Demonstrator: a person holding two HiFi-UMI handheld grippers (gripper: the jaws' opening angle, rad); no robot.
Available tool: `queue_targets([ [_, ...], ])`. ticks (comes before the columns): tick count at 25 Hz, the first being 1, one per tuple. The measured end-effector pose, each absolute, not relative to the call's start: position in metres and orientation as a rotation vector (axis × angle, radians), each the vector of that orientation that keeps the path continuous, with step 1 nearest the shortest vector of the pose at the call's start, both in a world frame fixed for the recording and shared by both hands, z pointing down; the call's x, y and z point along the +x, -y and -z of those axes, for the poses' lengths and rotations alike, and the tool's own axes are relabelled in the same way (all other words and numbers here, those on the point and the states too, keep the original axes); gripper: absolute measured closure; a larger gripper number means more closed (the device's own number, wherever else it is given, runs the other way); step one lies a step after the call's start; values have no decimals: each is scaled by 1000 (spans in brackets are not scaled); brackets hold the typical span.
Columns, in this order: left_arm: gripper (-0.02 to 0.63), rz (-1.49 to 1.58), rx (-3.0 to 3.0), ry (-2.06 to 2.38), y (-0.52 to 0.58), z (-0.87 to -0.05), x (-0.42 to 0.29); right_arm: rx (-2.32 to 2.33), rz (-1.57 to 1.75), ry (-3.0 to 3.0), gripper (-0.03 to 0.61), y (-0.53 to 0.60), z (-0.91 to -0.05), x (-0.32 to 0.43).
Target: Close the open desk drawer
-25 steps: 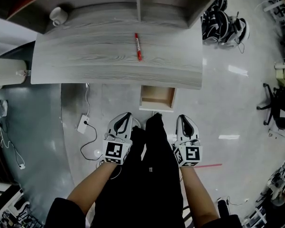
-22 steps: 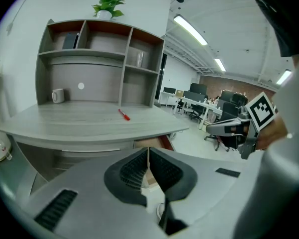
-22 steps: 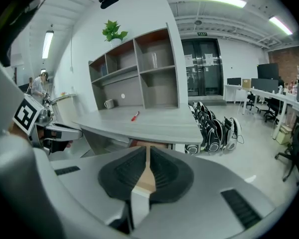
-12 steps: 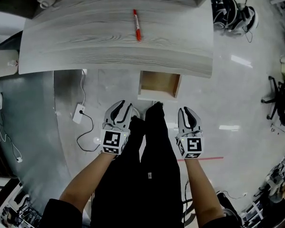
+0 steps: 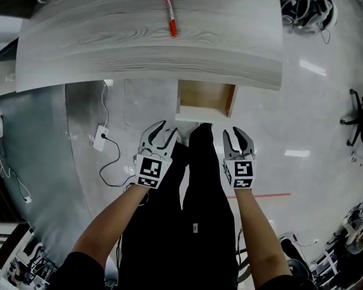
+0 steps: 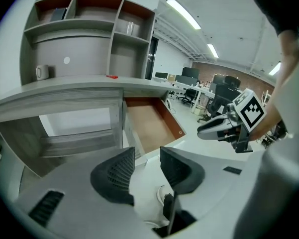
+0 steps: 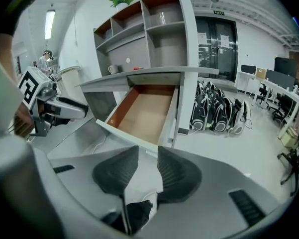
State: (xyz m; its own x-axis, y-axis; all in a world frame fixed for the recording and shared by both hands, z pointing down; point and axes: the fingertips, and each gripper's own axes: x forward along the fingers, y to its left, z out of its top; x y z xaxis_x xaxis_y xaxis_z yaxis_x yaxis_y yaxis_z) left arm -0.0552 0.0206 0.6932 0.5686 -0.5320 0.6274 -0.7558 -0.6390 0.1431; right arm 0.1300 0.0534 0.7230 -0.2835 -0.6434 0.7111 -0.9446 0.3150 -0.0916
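The drawer [image 5: 205,98] is open, pulled well out from under the front edge of the grey wood-grain desk [image 5: 151,47], near the desk's right end. It is a shallow box with a brown wooden inside and a pale front panel. It sits level and square to the desk's edge.

The drawer [image 5: 205,98] is left projecting from under the desk top [image 5: 151,47], and room above it is closed off by that overhang. Its front is faced by bare floor [image 5: 272,132], open on both sides. The middle of that approach is taken up by the person's legs [image 5: 199,180]. A power strip [image 5: 100,139] is laid on the floor to the left, well apart from the drawer.
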Motion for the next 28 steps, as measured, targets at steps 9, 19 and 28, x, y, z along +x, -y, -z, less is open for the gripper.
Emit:
queue_targets([
  [9, 448, -848, 2349, 1018, -19, -734, -54, 1391, -706, 2025, 426, -47, -748, 138],
  [19, 445, -899, 2360, 946, -17, -756, -33, 1284, -614, 2031, 423, -37, -763, 125],
  [28, 443, -903, 2329, 961, -8, -757, -28, 1264, -656, 2046, 423, -32, -770, 127],
])
